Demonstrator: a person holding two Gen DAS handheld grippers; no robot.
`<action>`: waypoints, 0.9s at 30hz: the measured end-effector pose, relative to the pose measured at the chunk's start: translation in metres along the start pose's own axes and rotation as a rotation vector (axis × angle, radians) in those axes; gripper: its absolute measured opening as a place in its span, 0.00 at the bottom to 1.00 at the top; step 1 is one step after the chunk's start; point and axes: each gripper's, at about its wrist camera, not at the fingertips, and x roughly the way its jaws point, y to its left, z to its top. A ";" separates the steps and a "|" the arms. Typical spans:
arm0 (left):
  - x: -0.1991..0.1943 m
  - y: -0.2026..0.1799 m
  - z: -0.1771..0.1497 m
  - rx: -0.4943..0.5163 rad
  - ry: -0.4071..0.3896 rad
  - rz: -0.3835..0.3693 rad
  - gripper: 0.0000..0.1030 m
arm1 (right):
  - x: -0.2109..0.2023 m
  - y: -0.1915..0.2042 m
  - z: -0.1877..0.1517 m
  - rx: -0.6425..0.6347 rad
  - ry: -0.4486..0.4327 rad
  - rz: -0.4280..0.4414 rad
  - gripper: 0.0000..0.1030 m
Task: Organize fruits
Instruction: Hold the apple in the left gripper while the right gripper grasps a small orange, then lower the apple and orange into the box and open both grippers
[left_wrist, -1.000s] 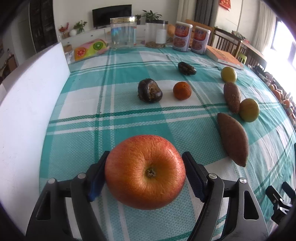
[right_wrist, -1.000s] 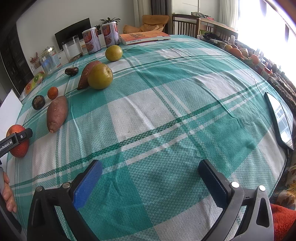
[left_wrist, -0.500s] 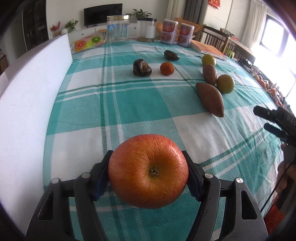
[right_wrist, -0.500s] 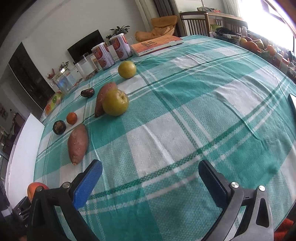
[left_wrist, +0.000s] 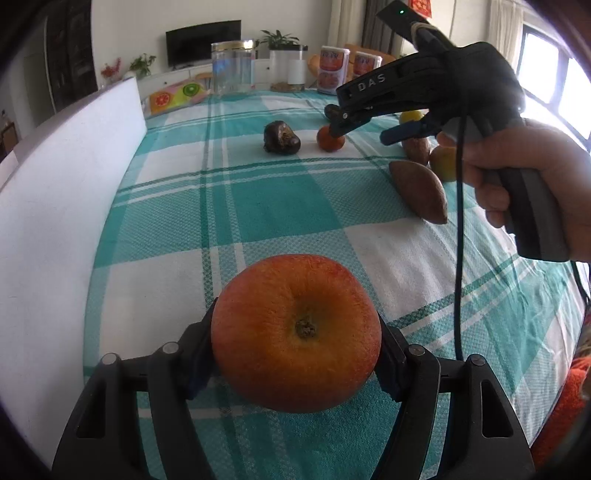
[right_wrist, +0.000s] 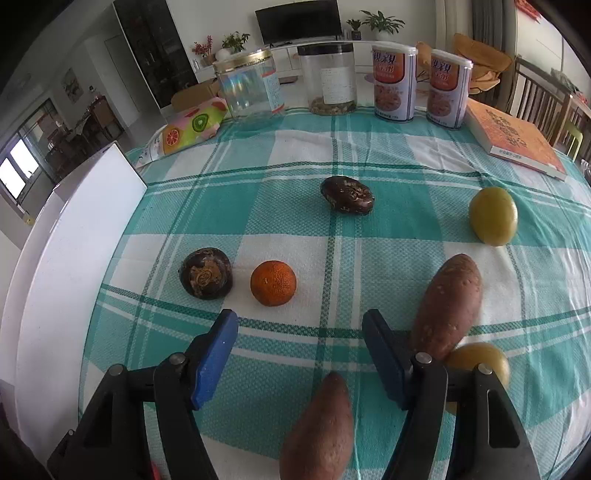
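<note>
My left hand-held gripper is clamped on the round red-orange apple, holding it just above the near edge of the teal-and-white checked surface. My right hand-held gripper is empty, its blue-padded jaws spread wide, aimed toward the small orange tangerine.

I judge the sorting barely begun: one fruit is in hand, and the rest lie loose: two dark wrinkled fruits, two brown sweet potatoes, two yellow-green round fruits.

No bowl or tray shows, so I cannot tell where the apple belongs. The nearer yellow fruit is half hidden behind my right finger, and the near sweet potato runs off the frame.
</note>
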 end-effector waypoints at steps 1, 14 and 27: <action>0.000 0.000 0.000 0.000 0.000 0.000 0.70 | 0.009 0.002 0.003 -0.009 0.007 0.003 0.65; -0.028 0.009 -0.007 -0.068 0.048 -0.125 0.69 | -0.044 -0.018 -0.041 0.136 -0.057 0.186 0.29; -0.202 0.114 0.012 -0.250 -0.159 -0.098 0.69 | -0.136 0.157 -0.083 -0.074 -0.067 0.516 0.29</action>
